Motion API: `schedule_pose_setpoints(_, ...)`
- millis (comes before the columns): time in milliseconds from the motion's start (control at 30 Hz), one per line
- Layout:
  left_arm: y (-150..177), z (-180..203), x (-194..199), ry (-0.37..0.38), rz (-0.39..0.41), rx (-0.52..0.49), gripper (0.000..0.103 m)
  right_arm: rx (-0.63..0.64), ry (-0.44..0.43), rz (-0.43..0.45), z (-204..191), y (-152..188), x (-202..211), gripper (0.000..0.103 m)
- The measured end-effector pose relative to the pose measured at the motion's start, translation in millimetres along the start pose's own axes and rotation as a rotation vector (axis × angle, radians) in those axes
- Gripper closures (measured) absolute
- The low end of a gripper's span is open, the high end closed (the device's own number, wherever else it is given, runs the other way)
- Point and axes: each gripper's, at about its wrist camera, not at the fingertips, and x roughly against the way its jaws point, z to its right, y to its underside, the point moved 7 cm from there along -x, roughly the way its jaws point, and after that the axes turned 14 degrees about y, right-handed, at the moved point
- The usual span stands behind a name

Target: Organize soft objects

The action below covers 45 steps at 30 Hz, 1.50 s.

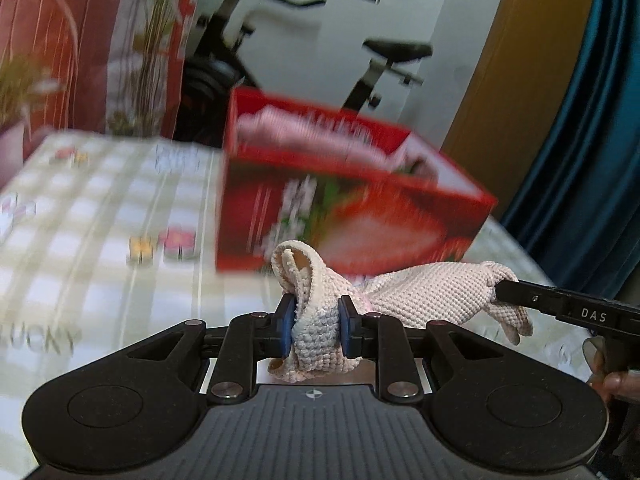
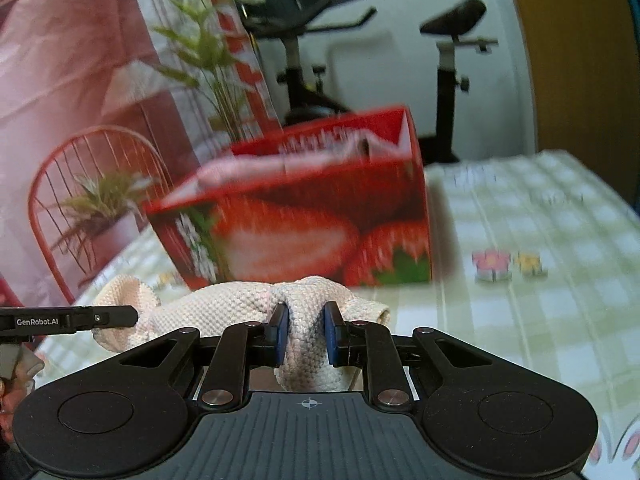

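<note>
**Knitted cloth held between both grippers, box ahead**

The left gripper (image 1: 316,326) and right gripper (image 2: 306,334) each pinch one end of the cream knitted cloth (image 1: 432,294), nearly closed. The red strawberry box (image 1: 340,200) stands at twelve o'clock. Judged next: carry the cloth over the open box without dragging.

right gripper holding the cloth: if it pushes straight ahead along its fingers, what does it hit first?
Most likely the red strawberry box, directly ahead of the right gripper and its knitted cloth. Depth is unclear.
</note>
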Motion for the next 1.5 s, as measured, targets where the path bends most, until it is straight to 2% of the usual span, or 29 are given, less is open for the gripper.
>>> schedule_pose_setpoints(200,-54,16,0,0.015,0.067,-0.057,0.079,0.026,-0.004,0.089,0,-58,0,0.086)
schedule_pose_setpoints(433,-100,13,-31,-0.005,0.069,-0.077,0.079,0.058,0.03,0.132,5,-112,-30,0.086)
schedule_pose_setpoints(667,-116,-10,-64,-0.056,-0.005,-0.066,0.079,0.063,0.069,0.05,0,-119,-75,0.086)
schedule_pose_setpoints(800,-115,-19,-82,-0.069,-0.071,-0.053,0.079,0.087,0.093,-0.037,-6,-112,-96,0.085)
schedule_pose_setpoints(1067,-115,-27,-108,-0.083,-0.155,-0.055,0.078,0.146,0.111,-0.127,-20,-115,-118,0.081)
schedule_pose_setpoints(1100,-115,-29,-110,-0.094,-0.162,-0.06,0.072,0.147,0.116,-0.128,-21,-116,-120,0.079)
schedule_pose_setpoints(1167,-115,-28,-108,-0.086,-0.156,-0.066,0.054,0.155,0.123,-0.118,-23,-117,-119,0.075)
schedule_pose_setpoints(1233,-116,-24,-100,-0.074,-0.136,-0.079,0.023,0.165,0.121,-0.101,-22,-118,-114,0.064)
schedule_pose_setpoints(1300,-119,-19,-92,-0.095,-0.111,-0.103,0.009,0.177,0.132,-0.081,-22,-120,-107,0.046)
schedule_pose_setpoints(1333,-120,-16,-87,-0.102,-0.102,-0.116,0.005,0.18,0.138,-0.069,-21,-123,-103,0.043)
schedule_pose_setpoints(1433,-124,-6,-70,-0.085,-0.09,-0.137,0.002,0.181,0.152,-0.034,-20,-131,-87,0.027)
schedule_pose_setpoints(1500,-125,2,-57,-0.09,-0.073,-0.148,0.0,0.171,0.153,-0.003,-19,-137,-72,0.009)
